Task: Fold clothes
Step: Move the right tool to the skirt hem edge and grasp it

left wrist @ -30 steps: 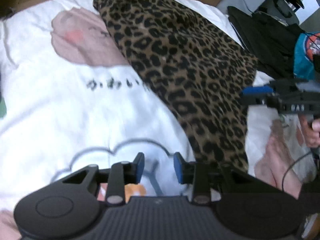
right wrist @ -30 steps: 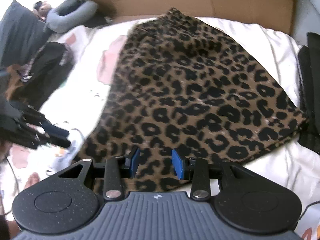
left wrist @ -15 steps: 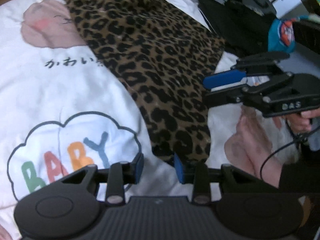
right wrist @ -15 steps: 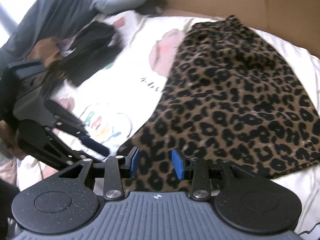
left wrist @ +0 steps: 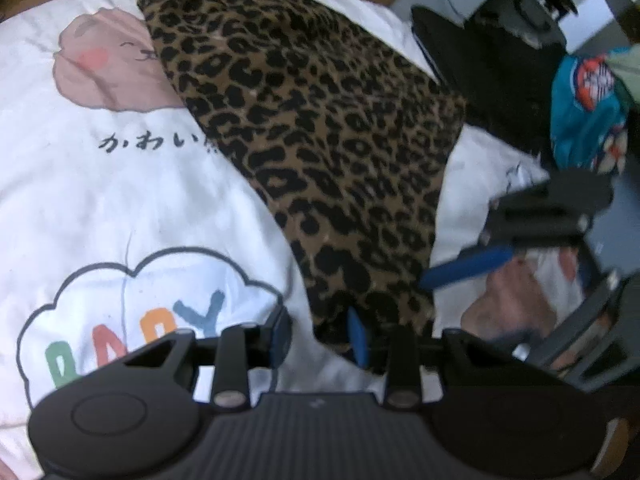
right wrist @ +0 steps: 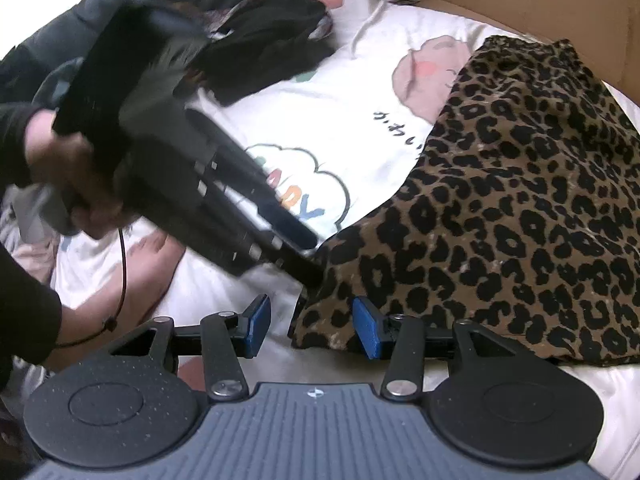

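Leopard-print garment (left wrist: 320,152) lies flat on white printed sheet (left wrist: 120,184), near corner pointing toward both grippers. Left gripper (left wrist: 318,338): jaws apart, garment's corner just at its right pad, not pinched. Right gripper (right wrist: 308,326): jaws have just been opening, stand apart with garment's corner edge between them, pads not pressing it. Black clothes pile (right wrist: 272,48) beyond sheet's edge. Cardboard (right wrist: 540,0) behind the sheet.

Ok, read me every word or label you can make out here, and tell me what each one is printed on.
"BABY": coloured letters in a cloud outline on the white sheet, partly hidden in both views.
"かわい": black script on the sheet; the leopard-print garment covers the rest.
No other readable text.
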A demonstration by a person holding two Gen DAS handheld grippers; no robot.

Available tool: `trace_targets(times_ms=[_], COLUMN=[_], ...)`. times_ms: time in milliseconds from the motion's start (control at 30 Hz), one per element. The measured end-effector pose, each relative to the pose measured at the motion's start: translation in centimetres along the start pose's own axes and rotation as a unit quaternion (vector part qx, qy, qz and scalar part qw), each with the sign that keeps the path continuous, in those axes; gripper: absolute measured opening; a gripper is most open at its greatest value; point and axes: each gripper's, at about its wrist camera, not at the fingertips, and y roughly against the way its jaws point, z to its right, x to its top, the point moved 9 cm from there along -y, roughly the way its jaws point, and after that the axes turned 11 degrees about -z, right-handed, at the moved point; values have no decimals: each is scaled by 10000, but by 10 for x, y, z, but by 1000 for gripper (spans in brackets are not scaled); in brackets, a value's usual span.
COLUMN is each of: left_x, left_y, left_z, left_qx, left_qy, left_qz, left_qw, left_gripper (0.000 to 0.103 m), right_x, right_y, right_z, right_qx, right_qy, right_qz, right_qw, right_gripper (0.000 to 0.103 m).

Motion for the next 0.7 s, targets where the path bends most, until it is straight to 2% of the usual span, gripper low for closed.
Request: trace_targets(times_ms=[133,200,267,300,333,367,600,633,700], left_x=[7,9,12,13,13,11,-5,-6,-8], left_y=[4,6,9,11,12,13,3,2,1], left_z=[-1,-1,-2,-2,-3,-4,-5,-6,-7], left_qx=[-234,-327,-370,-386,-405,-414,-229,-235,-244], left_qy=[204,269,291,305,312,298,19,26,38], left_qz=[127,203,281,313,315,287,40,32,11], left_qw=[9994,9989,9985,9983,9982,9983,9997,9997,9997], left_gripper=[35,35,35,35,36,38,38,38,38], right_x=[-3,-4,-5,-5,-5,-5,-1,-1,-3], right_y=[-8,-11,-12,-12,-11,-9,3,1,-4], right_z=[-1,-1,0,1,3,5,10,8,2], right_qx=[-188,-278,-356,-374,-362,-341,-213,-222,-279], right_qy=[147,238,339,354,349,322,148,151,275], right_qz=[-44,-62,-92,-105,-101,-83,-24,-50,-136], right_qw=[9997,9993,9987,9986,9987,9989,9997,9996,9991], right_gripper=[51,47,23,16,4,1,3,5,22])
